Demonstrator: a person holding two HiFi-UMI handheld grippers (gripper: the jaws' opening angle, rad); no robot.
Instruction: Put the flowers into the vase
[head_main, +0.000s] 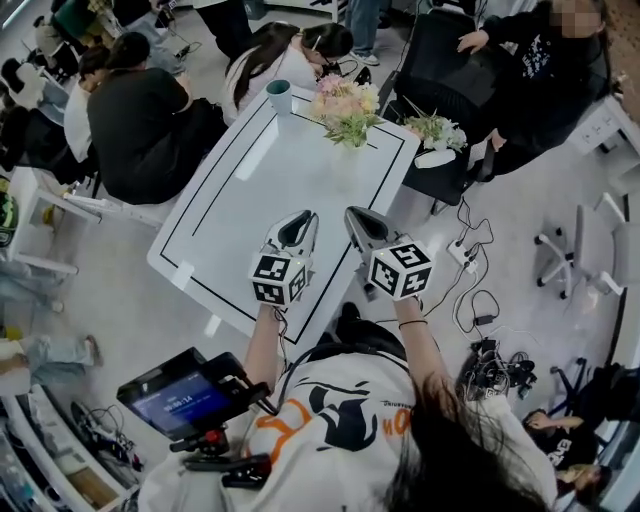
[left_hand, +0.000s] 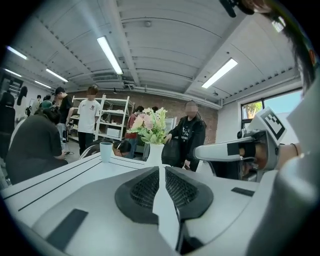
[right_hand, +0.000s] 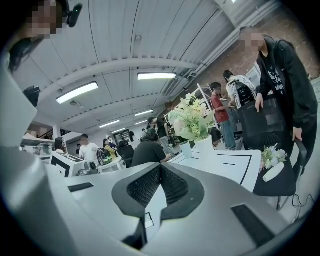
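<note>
Several pink and cream flowers fill the white vase.

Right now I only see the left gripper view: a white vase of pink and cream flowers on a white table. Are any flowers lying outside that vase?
Observer: Yes. The head view shows a loose bunch of white and green flowers on the black chair just right of the white table.
Operator: Does the right gripper hold anything?
Observer: No. Its own view shows the right gripper with fingers shut, nothing between them.
Operator: Where are the hands relative to the vase?
Observer: From above, the left gripper and the right one sit at the table's near end; the white vase stands at the far end.
</note>
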